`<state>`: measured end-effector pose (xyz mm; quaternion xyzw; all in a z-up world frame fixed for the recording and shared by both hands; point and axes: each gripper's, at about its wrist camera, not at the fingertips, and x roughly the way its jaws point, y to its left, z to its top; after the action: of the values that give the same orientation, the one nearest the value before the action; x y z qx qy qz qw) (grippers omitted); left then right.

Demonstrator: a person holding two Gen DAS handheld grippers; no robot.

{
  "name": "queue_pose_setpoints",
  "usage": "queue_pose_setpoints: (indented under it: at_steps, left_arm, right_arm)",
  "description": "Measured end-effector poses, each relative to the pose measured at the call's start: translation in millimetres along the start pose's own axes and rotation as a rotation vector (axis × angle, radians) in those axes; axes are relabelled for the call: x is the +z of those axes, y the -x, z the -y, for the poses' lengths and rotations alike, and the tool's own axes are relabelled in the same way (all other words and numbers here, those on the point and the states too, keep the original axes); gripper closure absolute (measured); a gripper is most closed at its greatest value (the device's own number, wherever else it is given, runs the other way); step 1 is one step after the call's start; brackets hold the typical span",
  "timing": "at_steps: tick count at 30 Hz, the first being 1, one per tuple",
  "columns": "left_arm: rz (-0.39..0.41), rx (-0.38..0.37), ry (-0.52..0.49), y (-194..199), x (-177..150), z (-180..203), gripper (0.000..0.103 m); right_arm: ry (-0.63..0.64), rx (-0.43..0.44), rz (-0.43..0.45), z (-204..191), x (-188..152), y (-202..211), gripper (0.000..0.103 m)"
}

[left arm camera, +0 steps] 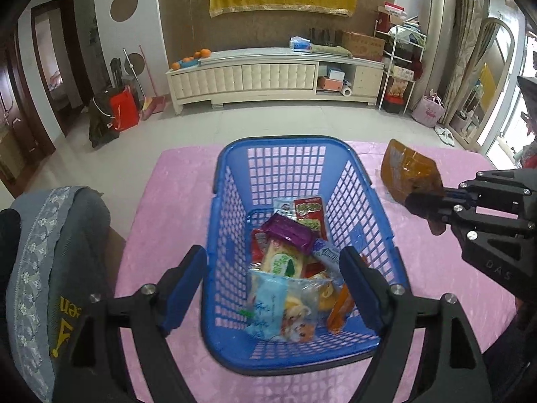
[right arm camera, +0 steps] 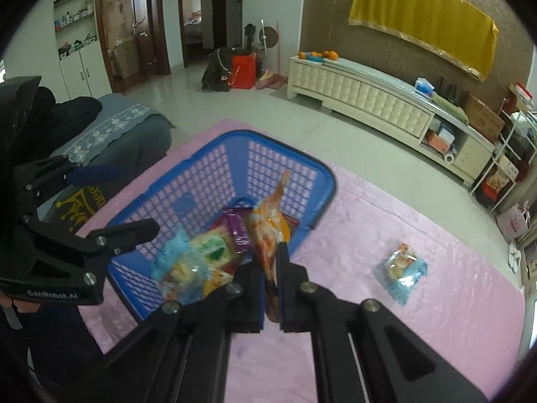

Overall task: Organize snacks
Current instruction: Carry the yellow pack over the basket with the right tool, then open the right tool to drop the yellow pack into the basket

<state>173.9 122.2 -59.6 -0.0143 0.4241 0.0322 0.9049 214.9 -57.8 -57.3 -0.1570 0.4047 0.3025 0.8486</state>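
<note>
A blue mesh basket (left arm camera: 285,142) stands on the pink cloth, with several snack packets in it, among them a purple one (left arm camera: 290,236) and a light blue one (left arm camera: 268,305). My left gripper (left arm camera: 273,288) hovers open over the basket's near end with nothing between its pads. My right gripper (right arm camera: 270,268) is shut on an orange snack packet (right arm camera: 268,231), held up in the air by the basket's (right arm camera: 214,141) right side. In the left wrist view that packet (left arm camera: 409,174) hangs right of the basket. A blue-and-orange packet (right arm camera: 401,268) lies alone on the cloth further right.
A grey cushioned seat (left arm camera: 50,252) stands against the table's left side. The pink cloth (left arm camera: 167,201) covers the whole tabletop. Beyond it are tiled floor, a cream cabinet (left arm camera: 268,77) along the far wall and bags on the floor.
</note>
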Motion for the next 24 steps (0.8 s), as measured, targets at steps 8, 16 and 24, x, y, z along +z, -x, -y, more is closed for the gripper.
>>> queue_pose_setpoints:
  at_steps: [8, 16, 24]
  left_arm:
    - [0.015, 0.006, 0.0, 2, -14, -18, 0.023]
    - [0.006, -0.011, 0.045, -5, -22, -34, 0.023]
    - [-0.005, -0.009, 0.04, -10, -25, -35, 0.023]
  right_arm:
    - [0.02, 0.021, -0.077, -35, 6, -25, 0.095]
    - [0.053, 0.01, -0.163, -53, 5, -53, 0.095]
    - [0.071, -0.02, -0.22, -60, 1, -67, 0.076]
